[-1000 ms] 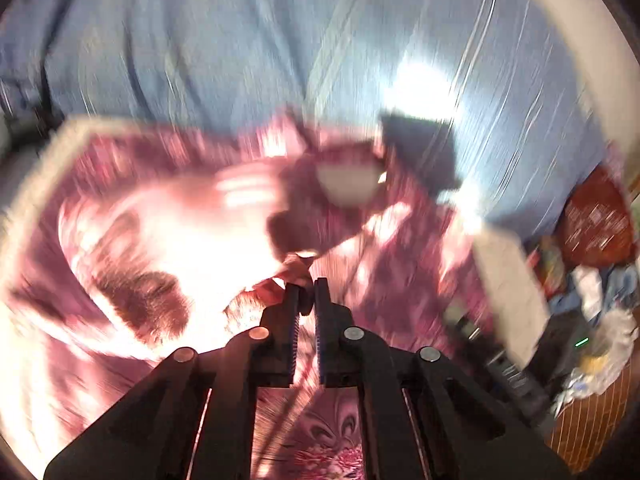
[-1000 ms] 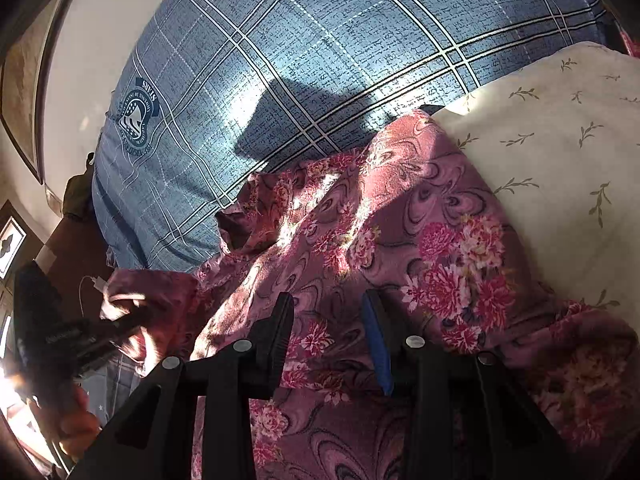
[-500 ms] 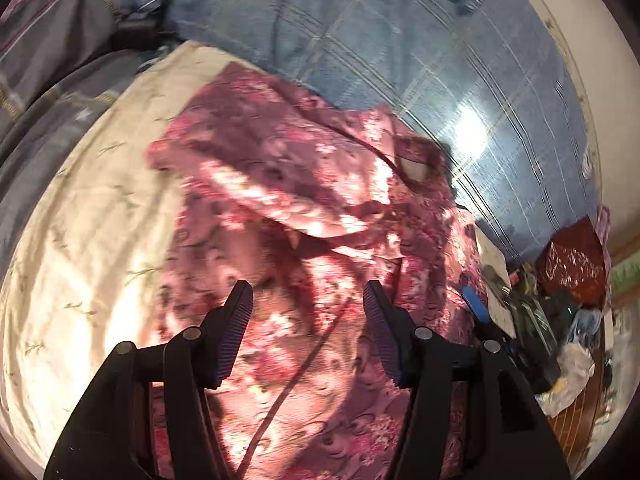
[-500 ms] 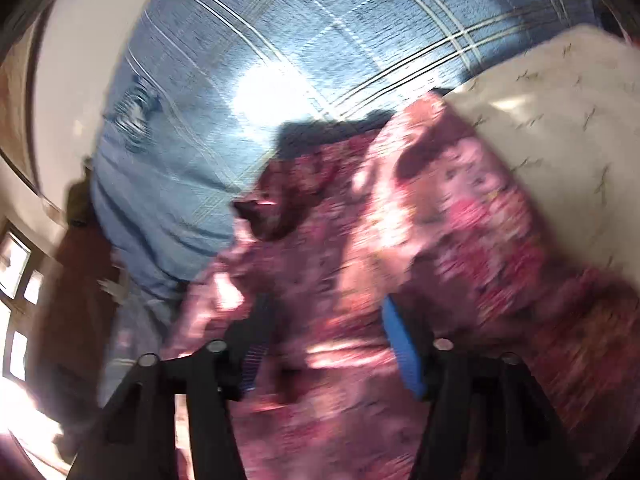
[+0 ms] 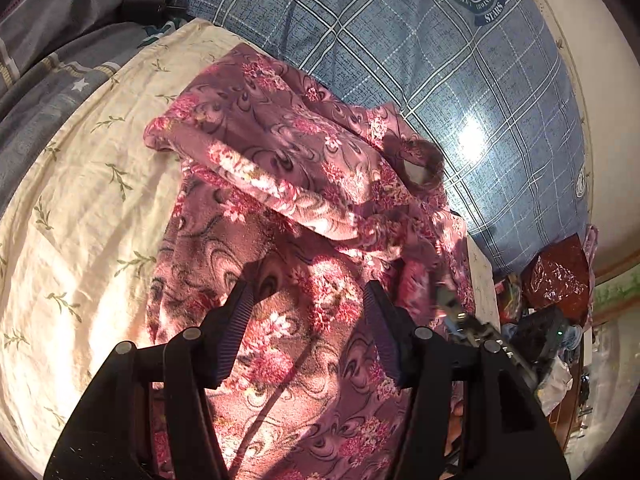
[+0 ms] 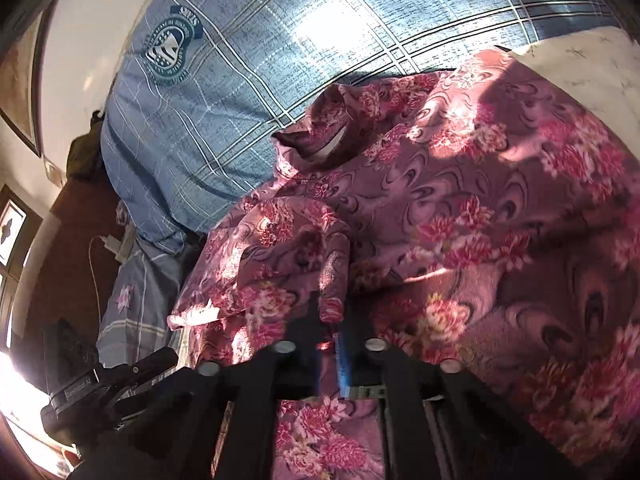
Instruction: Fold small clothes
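Note:
A pink floral garment [image 5: 288, 200] lies crumpled on a cream leaf-print sheet [image 5: 80, 184], one sleeve folded across its body and the collar [image 5: 420, 160] to the right. My left gripper [image 5: 306, 300] is open and empty, just above the garment's lower body. In the right wrist view the same garment [image 6: 460, 208] fills the frame. My right gripper [image 6: 330, 320] is shut on a fold of the garment's sleeve [image 6: 280, 256] at its left side. The right gripper also shows in the left wrist view [image 5: 444, 300], at the garment's right edge.
A blue plaid pillow [image 5: 460, 60] with a crest lies behind the garment; it also shows in the right wrist view [image 6: 240, 80]. A grey striped blanket [image 5: 52, 40] is at the far left. Cluttered bags [image 5: 560, 280] sit beyond the bed's right edge.
My left gripper let go of the garment, opened and pulled back. My right gripper, open a second ago, has closed on the sleeve fold.

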Action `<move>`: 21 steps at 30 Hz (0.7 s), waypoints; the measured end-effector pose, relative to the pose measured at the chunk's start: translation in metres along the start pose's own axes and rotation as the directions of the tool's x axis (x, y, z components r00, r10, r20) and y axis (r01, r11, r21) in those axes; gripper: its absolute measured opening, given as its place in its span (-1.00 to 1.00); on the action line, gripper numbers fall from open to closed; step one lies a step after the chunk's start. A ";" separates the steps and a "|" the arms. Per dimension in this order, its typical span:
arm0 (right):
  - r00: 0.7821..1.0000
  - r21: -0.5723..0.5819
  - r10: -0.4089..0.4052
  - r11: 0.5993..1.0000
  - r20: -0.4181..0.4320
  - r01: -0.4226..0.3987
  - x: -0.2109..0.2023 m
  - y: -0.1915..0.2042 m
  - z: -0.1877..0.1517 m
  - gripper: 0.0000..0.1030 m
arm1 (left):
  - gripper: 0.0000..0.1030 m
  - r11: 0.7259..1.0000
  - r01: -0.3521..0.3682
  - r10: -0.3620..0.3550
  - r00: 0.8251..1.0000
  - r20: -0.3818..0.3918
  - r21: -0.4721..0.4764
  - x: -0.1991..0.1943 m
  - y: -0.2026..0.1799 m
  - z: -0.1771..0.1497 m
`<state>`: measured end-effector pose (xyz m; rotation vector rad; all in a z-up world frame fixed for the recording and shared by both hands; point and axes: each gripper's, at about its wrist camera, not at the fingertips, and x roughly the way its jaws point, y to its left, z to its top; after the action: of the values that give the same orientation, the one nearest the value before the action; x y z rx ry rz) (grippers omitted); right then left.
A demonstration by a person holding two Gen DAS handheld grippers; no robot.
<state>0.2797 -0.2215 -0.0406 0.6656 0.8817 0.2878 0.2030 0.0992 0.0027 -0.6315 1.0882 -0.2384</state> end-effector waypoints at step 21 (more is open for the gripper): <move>0.967 0.062 -0.252 0.966 0.031 0.249 -0.019 -0.112 0.111 -0.78 | 0.11 0.994 -0.061 0.063 0.998 0.022 -0.093 0.048 0.000 0.047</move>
<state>0.3520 -0.3629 -0.0508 0.6031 0.9297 0.0225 0.2663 0.0936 -0.0189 -0.6804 1.0981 -0.1265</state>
